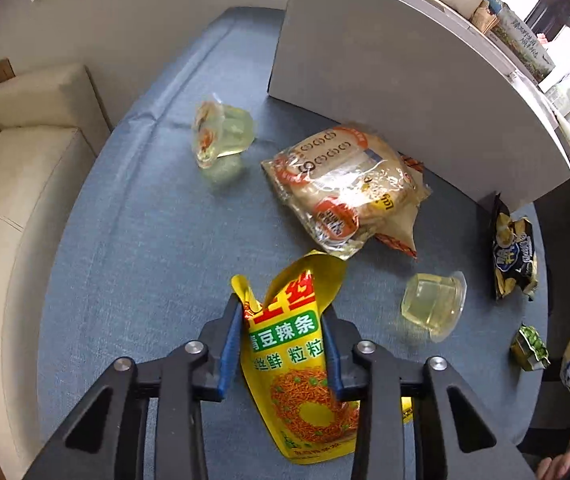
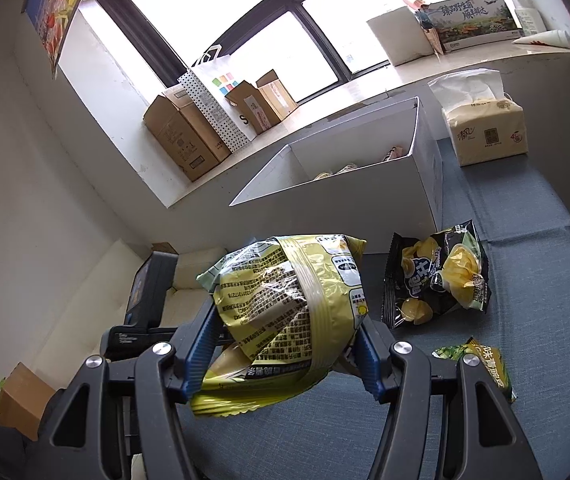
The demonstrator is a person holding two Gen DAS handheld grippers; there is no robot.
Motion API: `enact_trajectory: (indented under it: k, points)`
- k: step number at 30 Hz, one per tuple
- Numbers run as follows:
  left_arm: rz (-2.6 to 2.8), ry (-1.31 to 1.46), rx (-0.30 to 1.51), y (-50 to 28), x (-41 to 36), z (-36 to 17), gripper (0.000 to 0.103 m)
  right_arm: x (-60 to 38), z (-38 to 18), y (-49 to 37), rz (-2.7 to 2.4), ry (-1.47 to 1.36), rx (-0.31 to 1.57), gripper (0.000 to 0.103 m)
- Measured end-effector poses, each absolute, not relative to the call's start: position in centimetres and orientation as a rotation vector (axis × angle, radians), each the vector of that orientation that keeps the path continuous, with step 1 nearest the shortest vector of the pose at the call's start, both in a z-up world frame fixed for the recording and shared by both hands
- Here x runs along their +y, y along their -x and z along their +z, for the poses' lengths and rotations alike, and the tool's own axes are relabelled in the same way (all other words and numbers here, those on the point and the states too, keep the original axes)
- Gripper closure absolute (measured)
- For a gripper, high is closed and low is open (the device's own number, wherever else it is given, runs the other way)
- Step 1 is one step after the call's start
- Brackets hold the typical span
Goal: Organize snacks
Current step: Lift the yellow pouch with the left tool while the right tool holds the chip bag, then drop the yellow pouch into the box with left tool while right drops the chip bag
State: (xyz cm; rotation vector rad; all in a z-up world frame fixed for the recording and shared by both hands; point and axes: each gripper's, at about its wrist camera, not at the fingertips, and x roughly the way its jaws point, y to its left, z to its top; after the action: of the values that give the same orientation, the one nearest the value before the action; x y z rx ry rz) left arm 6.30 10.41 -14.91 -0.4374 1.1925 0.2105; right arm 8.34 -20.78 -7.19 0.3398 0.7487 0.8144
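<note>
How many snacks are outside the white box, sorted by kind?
Jelly cups: 2
Bags on the table: 3, bread bag, black chip bag, green pea bag
Bags held in grippers: 2, yellow pouch, yellow-green bag
Total: 7

Yellow pouch [image 1: 297,360], seemingly blue-grey cloth [image 1: 145,240]

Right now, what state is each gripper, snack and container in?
Left gripper: shut on yellow pouch, lifted.
Right gripper: shut on green-yellow bag, lifted.
White box: open-topped, a few packets inside.
Clear cracker bag: sealed, lying flat beside the box.
Black chip bag: sealed, lying flat.
Jelly cups: lying on their sides.
Small green packet: lying on the cloth.
Tissue pack: opened, tissue sticking out.
</note>
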Motion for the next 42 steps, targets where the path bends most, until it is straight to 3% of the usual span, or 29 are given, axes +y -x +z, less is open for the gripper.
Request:
enact_trajectory:
  k: [5,11,22,31,33,34,35,36,40,42]
  points:
    - [0.148,0.473,1.108,-3.8,12.0,-12.6,0.068,-20.0,-7.2,-8.3,0.826,-0.320,0.751,0.037]
    - [0.070,0.382,0.957,-4.8,11.0,-5.9,0.067,-19.3,-6.3,-8.6,0.825,-0.289,0.733,0.038]
    - [-0.048,0.226,0.740,-14.6,8.6,4.9,0.066,-18.2,1.4,-15.8,0.769,-0.221,0.594,0.038]
    - [-0.010,0.102,0.749,-25.8,8.3,4.7,0.066,-15.6,2.3,-27.1,0.672,-0.255,0.679,0.038]
    - [0.005,0.102,0.771,-27.9,8.7,3.5,0.055,-15.4,1.8,-28.6,0.660,-0.268,0.697,0.033]
    - [0.006,0.113,0.787,-28.7,9.0,2.9,0.031,-15.1,1.5,-29.2,0.643,-0.258,0.701,0.029]
    - [0.027,0.127,0.797,-29.3,9.4,2.2,0.019,-15.0,1.2,-29.7,0.627,-0.245,0.707,0.013]
    - [0.042,0.137,0.802,-29.8,9.8,1.7,0.016,-14.9,0.8,-30.2,0.615,-0.239,0.719,0.000]
    - [0.024,0.151,0.820,-29.4,10.6,0.3,0.002,-15.6,-0.5,-30.3,0.596,-0.248,0.739,0.000]
    - [0.040,0.126,0.817,-28.6,10.5,0.0,0.001,-16.0,-0.8,-30.1,0.572,-0.236,0.746,0.000]
